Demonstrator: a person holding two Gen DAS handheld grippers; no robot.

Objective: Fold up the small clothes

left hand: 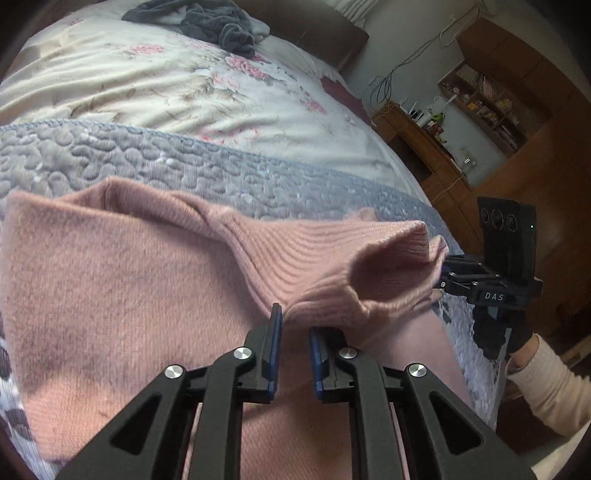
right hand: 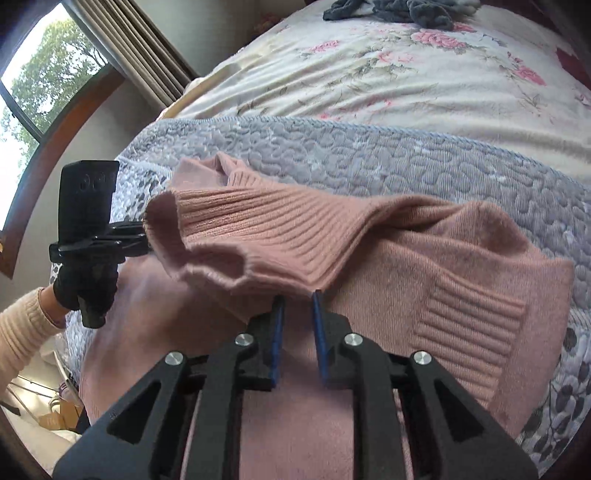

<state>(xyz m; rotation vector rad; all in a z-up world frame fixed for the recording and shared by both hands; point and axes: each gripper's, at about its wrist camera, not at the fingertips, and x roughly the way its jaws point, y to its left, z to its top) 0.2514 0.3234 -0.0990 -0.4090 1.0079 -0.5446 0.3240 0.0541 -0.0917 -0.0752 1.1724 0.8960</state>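
Observation:
A pink knit sweater [left hand: 129, 277] lies on the bed, its ribbed hem [left hand: 332, 251] lifted off the body and stretched between both grippers. My left gripper [left hand: 293, 325] is shut on the hem's near edge, with fabric pinched between its blue pads. The right gripper [left hand: 445, 275], at the right of that view, bites the hem's other end. In the right wrist view my right gripper [right hand: 297, 306] holds the ribbed hem [right hand: 277, 229], and the left gripper [right hand: 142, 236] clamps the far open end. A ribbed cuff [right hand: 469, 325] lies flat on the sweater [right hand: 480, 251].
The sweater rests on a grey quilted blanket [left hand: 147, 155] over a floral duvet [left hand: 184, 85]. A dark grey garment [left hand: 214, 18] lies crumpled near the headboard. A wooden desk and shelves [left hand: 480, 96] stand beyond the bed's right edge; a window [right hand: 29, 74] is on the left. A cream sleeve [left hand: 546, 380] holds the right gripper.

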